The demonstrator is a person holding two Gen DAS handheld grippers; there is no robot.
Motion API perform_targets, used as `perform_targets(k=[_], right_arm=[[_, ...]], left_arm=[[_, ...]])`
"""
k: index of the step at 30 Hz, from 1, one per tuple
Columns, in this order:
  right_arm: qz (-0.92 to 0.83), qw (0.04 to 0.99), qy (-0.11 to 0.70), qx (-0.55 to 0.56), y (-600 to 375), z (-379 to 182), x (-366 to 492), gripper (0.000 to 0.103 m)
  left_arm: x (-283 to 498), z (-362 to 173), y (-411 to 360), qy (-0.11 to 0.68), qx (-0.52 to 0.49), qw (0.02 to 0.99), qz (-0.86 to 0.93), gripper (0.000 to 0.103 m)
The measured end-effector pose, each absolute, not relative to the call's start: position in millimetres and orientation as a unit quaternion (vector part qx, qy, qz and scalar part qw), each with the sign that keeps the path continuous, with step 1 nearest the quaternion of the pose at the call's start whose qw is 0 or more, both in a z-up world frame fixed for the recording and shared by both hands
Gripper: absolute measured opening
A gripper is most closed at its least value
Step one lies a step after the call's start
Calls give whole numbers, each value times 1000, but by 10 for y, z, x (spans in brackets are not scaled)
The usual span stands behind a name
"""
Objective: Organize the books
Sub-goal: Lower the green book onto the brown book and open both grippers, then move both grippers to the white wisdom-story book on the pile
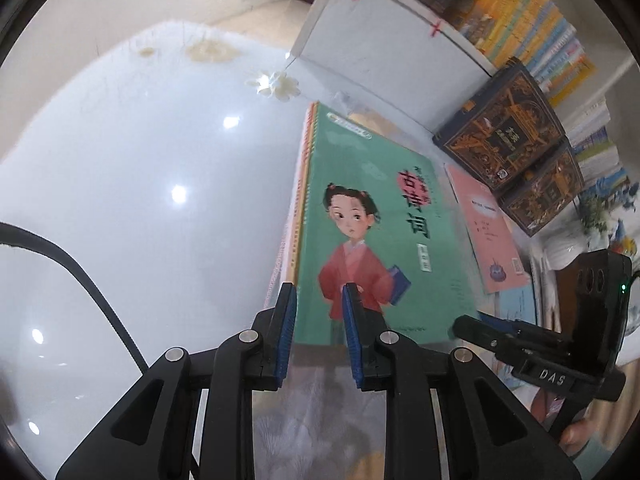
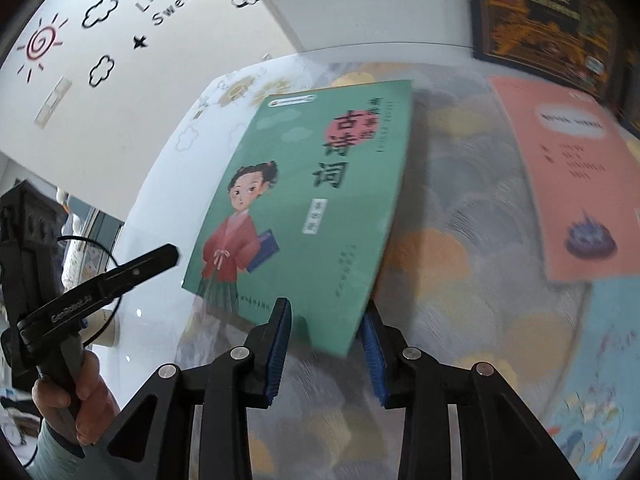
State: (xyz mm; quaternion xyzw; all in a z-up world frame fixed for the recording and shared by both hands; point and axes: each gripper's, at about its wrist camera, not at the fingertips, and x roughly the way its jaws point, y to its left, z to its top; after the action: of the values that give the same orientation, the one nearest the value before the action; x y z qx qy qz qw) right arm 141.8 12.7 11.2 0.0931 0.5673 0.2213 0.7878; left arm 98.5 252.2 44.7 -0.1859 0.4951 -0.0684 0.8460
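The green book (image 1: 372, 216) (a girl in red on its cover) tops a small stack on the table (image 1: 140, 184). The left gripper (image 1: 319, 332) holds its fingers narrowly apart over the book's near edge, gripping nothing. The right gripper (image 2: 327, 346) has its fingers wider, straddling the near corner. A pink book (image 2: 576, 184) lies just beside, 2 dark books (image 1: 516, 148) beyond.

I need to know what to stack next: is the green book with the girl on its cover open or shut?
Shut. The green book shows its whole front cover, lying flat on a stack of similar books; no pages are spread.
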Motion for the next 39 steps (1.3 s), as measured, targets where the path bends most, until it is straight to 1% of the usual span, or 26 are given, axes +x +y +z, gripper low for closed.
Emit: perform_targets(k=[5,8,12,14,17,26,28,31,33,35,39], right_arm=[[206,793,559,126,-192,224,1131,33],[198,798,550,147,-368,314,959,34],[186,806,535,172,-634,441,686,34],[182,807,527,192,-810,491,539,36],[171,812,513,221,-1105,559,334,42],[156,806,491,291,-2098,618,-156,44],[151,807,484,304,-2341,634,-277,47],[135,808,478,318,-2778,650,-521,51],[123,807,477,324,-3030,635,-667,51],[109,806,479,331,-3289,592,-801,52],[70,801,481,350,-3841,444,-1073,52]], left_arm=[[819,711,2221,479,-121,867,-60,22],[706,839,2037,470,-110,872,-74,26],[540,988,1791,459,-96,879,-90,26],[452,1061,1625,458,-87,879,-104,26],[344,1157,1387,453,-72,881,-117,26],[-32,1362,596,447,-45,882,-139,28],[-114,1374,345,451,-40,879,-147,30],[-208,1343,-37,460,-39,872,-165,38],[-273,1308,-328,469,-39,863,-183,57],[-331,1285,-601,475,-41,854,-208,66],[-405,1172,-1163,494,-36,833,-246,66]])
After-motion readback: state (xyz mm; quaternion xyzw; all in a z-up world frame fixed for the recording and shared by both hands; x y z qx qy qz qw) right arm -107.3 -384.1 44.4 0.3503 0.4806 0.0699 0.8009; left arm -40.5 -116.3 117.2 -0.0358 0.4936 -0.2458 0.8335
